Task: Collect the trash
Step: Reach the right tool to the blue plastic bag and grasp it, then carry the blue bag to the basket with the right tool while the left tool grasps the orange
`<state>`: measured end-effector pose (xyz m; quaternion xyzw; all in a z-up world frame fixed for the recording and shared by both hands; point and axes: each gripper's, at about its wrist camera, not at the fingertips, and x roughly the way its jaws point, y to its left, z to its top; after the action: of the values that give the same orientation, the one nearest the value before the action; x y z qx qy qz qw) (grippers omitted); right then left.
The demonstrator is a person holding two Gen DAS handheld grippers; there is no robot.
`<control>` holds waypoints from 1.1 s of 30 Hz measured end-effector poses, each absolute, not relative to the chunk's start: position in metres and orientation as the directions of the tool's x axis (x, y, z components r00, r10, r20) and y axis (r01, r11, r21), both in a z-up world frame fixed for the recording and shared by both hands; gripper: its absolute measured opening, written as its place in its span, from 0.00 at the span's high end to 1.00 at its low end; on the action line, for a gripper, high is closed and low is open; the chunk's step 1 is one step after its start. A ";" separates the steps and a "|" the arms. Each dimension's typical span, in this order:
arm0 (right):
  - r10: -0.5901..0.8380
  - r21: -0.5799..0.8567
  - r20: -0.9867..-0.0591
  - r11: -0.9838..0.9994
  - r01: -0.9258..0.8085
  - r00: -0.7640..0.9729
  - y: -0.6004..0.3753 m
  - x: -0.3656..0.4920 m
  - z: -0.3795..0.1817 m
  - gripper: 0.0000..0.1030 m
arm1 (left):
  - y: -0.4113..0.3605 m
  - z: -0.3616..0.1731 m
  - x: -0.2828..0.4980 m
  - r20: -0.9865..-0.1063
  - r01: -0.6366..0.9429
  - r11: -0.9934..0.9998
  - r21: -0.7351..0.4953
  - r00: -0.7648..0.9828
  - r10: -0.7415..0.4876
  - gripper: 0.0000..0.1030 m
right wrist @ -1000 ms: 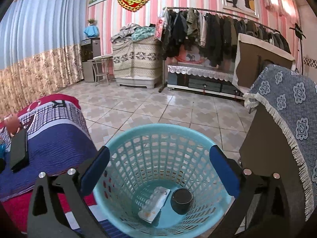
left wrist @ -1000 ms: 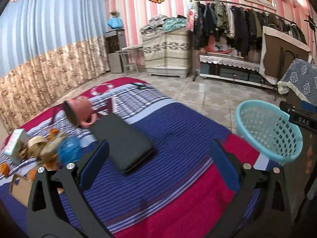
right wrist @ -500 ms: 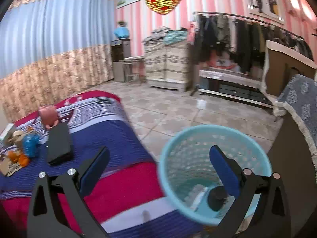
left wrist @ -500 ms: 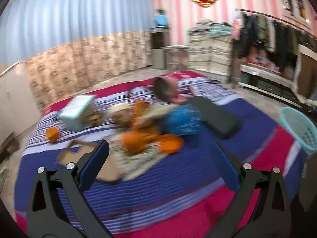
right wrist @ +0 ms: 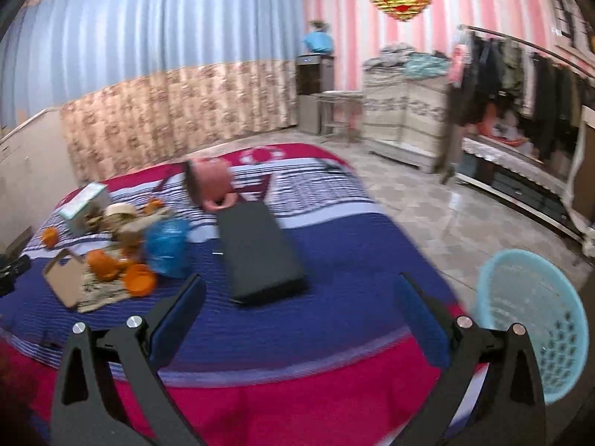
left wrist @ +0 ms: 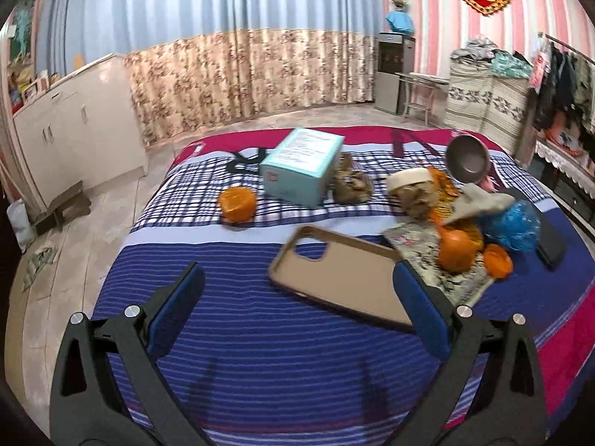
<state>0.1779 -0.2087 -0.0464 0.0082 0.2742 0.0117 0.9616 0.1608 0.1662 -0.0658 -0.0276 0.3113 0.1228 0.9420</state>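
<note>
The left claw is spread wide and holds nothing. The trash pile lies on the bed ahead to its right. The right claw is spread wide too, with the blue basket just right of it.

Both grippers are just hanging in the air over the bed right now, nothing pinched in either one. The left gripper has its blue-padded fingers spread wide apart, angled down at the bed's blue-striped part, with its right finger's tip overlapping the bed's clutter in the view, though I can't tell if it touches anything. The right gripper is just as wide open, pointing across the bed's red near edge, and its fingers look clear of the covers.
</note>
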 end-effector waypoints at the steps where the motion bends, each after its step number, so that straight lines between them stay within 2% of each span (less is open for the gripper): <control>1: 0.050 0.025 -0.532 0.999 -0.044 0.845 -0.198 0.184 -0.048 0.04 | 0.166 -0.066 0.162 -0.595 -0.254 0.967 0.024 0.774 0.218 0.05; 7: 0.125 0.021 -0.573 0.990 -0.139 0.810 -0.148 0.222 -0.063 0.05 | 0.178 -0.081 0.167 -0.621 -0.257 0.966 0.018 0.755 0.212 0.05; 10: 0.158 0.033 -0.586 0.985 -0.171 0.795 -0.129 0.237 -0.069 0.09 | 0.178 -0.084 0.169 -0.624 -0.251 0.968 0.014 0.754 0.204 0.05; 15: 0.220 0.073 -0.639 0.971 -0.227 0.737 -0.105 0.263 -0.082 0.33 | 0.179 -0.083 0.172 -0.630 -0.246 0.969 -0.027 0.757 0.175 0.05; 17: 0.250 0.090 -0.667 0.962 -0.258 0.702 -0.098 0.269 -0.091 0.54 | 0.176 -0.082 0.174 -0.630 -0.242 0.969 -0.039 0.759 0.164 0.05; 19: 0.270 0.095 -0.674 0.955 -0.282 0.688 -0.094 0.268 -0.096 0.68 | 0.169 -0.080 0.177 -0.627 -0.227 0.973 -0.047 0.765 0.148 0.05; 20: 0.274 0.091 -0.668 0.953 -0.290 0.692 -0.094 0.264 -0.096 0.72 | 0.166 -0.079 0.178 -0.625 -0.219 0.974 -0.051 0.768 0.140 0.05; 22: 0.265 0.066 -0.642 0.954 -0.292 0.719 -0.098 0.255 -0.091 0.76 | 0.156 -0.079 0.181 -0.624 -0.198 0.979 -0.056 0.772 0.120 0.05; 28: 0.239 0.052 -0.572 0.965 -0.257 0.785 -0.135 0.227 -0.062 0.76 | 0.116 -0.077 0.193 -0.618 -0.105 0.993 -0.058 0.785 0.047 0.05; 33: 0.206 0.083 -0.561 0.978 -0.194 0.801 -0.173 0.215 -0.052 0.76 | 0.083 -0.079 0.207 -0.625 -0.050 0.998 -0.034 0.780 0.018 0.05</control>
<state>0.2148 -0.1727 -0.0524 0.0105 0.2969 0.1054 0.9490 0.2074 0.0825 -0.0795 -0.0242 0.3309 0.0183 0.9432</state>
